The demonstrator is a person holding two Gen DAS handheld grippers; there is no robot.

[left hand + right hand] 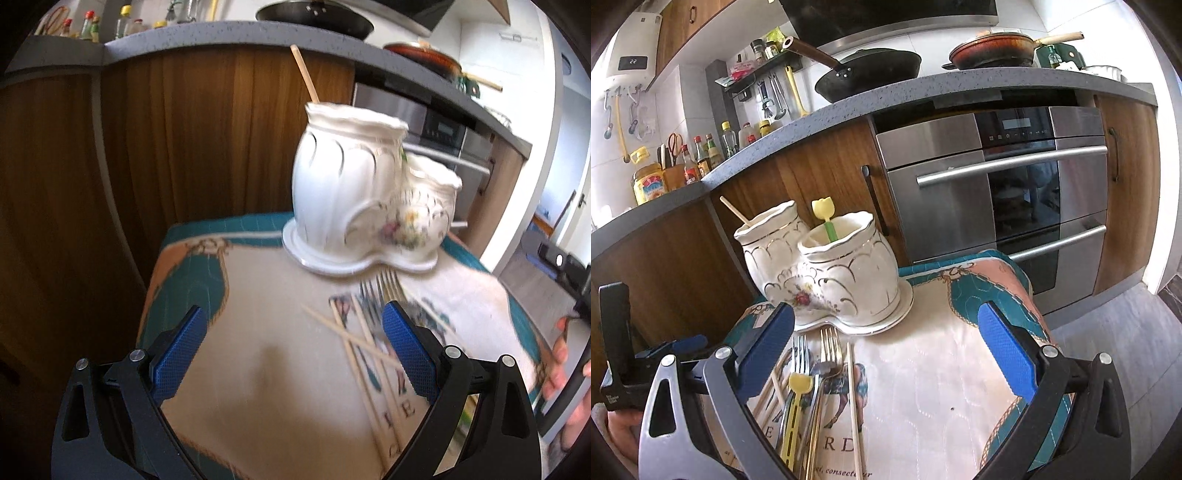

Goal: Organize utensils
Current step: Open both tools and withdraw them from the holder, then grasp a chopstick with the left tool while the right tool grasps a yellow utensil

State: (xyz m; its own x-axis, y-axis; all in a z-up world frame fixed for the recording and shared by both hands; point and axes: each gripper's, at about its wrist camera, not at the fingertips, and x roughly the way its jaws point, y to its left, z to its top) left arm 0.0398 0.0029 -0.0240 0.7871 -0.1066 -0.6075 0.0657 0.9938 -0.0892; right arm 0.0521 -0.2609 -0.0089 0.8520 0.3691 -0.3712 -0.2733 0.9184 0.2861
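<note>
- Right tongs (886, 350) gape empty; the forks (812, 354) and chopsticks (855, 402) lie just below-left of them, long axes running toward the ceramic holder (834, 273).
- Left tongs (291, 354) also gape empty, the pile off to their right; the right tongs look nearer.

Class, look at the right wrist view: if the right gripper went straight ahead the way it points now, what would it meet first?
Most likely the white double ceramic holder, or its base plate. The open right gripper points just past its right pot. Depth is unclear, so it could instead skim the cloth.
</note>
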